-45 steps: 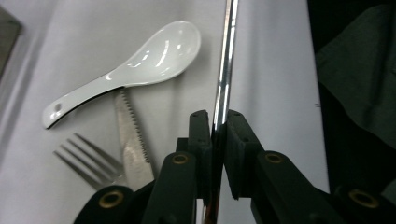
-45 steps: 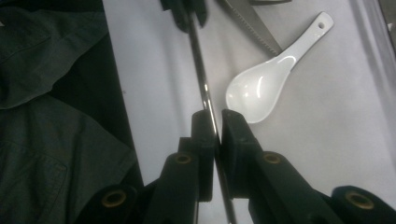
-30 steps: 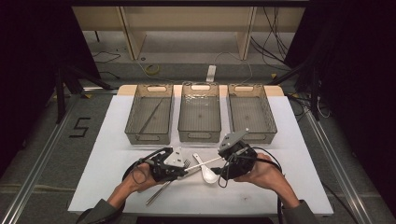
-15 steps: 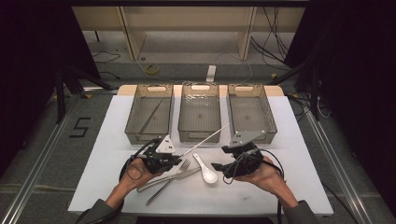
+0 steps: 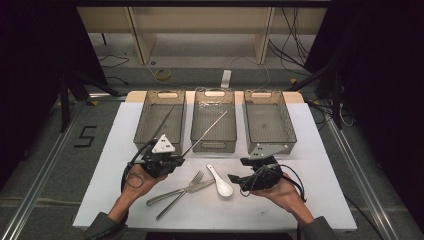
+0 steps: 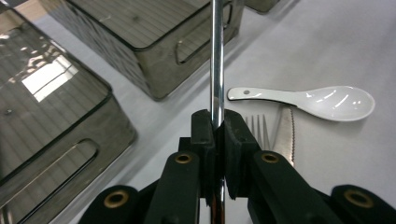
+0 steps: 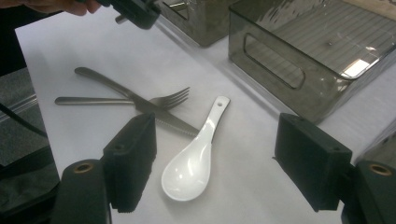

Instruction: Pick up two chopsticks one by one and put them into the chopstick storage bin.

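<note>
My left gripper (image 5: pixel 178 160) (image 6: pixel 217 128) is shut on a thin metal rod (image 5: pixel 206 131) (image 6: pixel 216 51). The rod slants up and away over the front of the middle bin (image 5: pixel 214 145). My right gripper (image 5: pixel 236 180) (image 7: pixel 215 140) is open and its jaws have just been opening; nothing is pressed between them. A white ceramic spoon (image 5: pixel 220 183) (image 7: pixel 191 163) (image 6: pixel 322 101) lies on the table just left of the right gripper, below the gap between its jaws. A fork (image 5: pixel 192 181) (image 7: pixel 169 99) and a knife (image 5: pixel 176 193) (image 7: pixel 149 108) lie crossed between the two hands.
Three clear grey bins stand in a row at the back of the white table (image 5: pixel 320 150): the left bin (image 5: pixel 159 122), the middle one, and the right bin (image 5: pixel 267 122) (image 7: pixel 299 60). The other hand's gripper (image 7: pixel 135 11) shows far off in the right gripper view.
The two grippers stood close together over the cutlery; now they are apart. The left one lifted the rod up and to the left, and the right one drew back to the right with wider jaws.
</note>
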`<state>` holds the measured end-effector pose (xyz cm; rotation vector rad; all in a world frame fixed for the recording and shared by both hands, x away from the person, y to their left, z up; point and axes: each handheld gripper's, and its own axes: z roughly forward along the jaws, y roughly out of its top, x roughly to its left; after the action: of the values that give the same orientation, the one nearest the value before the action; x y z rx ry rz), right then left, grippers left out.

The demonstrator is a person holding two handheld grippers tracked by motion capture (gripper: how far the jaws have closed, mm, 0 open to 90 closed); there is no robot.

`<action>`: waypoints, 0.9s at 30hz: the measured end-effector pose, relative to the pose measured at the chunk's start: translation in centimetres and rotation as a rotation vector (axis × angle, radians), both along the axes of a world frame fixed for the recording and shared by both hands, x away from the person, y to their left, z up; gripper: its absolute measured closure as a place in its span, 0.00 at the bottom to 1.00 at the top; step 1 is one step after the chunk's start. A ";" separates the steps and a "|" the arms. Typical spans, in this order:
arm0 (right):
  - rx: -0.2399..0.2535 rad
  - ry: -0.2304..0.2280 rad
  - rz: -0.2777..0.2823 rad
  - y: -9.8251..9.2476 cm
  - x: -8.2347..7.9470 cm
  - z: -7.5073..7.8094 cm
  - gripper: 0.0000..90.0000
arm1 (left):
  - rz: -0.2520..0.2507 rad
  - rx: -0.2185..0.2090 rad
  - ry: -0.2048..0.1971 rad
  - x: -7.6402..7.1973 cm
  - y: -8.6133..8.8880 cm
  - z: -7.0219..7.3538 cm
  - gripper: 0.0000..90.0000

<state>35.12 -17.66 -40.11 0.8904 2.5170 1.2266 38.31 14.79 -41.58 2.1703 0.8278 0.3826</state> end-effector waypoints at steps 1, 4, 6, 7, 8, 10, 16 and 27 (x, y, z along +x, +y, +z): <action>0.003 0.004 -0.002 -0.1 0.0 -0.1 0.34 | 0.009 -0.006 0.002 0.0 0.1 0.0 0.93; 0.007 0.014 -0.002 -0.1 0.0 -0.4 0.34 | 0.031 -0.016 -0.001 0.3 0.6 0.2 0.93; 0.007 0.017 -0.002 -0.1 -0.1 -0.5 0.34 | 0.050 -0.026 -0.002 0.4 1.0 0.3 0.93; 0.006 0.020 -0.003 -0.1 -0.1 -0.6 0.34 | 0.059 -0.029 -0.004 0.5 1.1 0.3 0.93; 0.007 0.021 -0.003 -0.2 -0.1 -0.7 0.34 | 0.069 -0.029 -0.002 0.5 1.3 0.3 0.93; 0.007 0.025 -0.007 -0.2 -0.1 -0.8 0.33 | 0.083 -0.038 -0.001 0.7 1.7 0.4 0.93; 0.010 0.029 -0.011 -0.5 -0.3 -1.0 0.33 | 0.134 -0.059 -0.004 1.2 2.8 0.8 0.93; 0.025 0.033 -0.018 -0.6 -0.7 -1.5 0.32 | 0.224 -0.087 -0.001 3.5 4.3 1.0 0.93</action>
<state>34.41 -18.23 -41.65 0.9446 2.5184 1.2503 41.76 19.11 -40.53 2.0024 1.0718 0.4510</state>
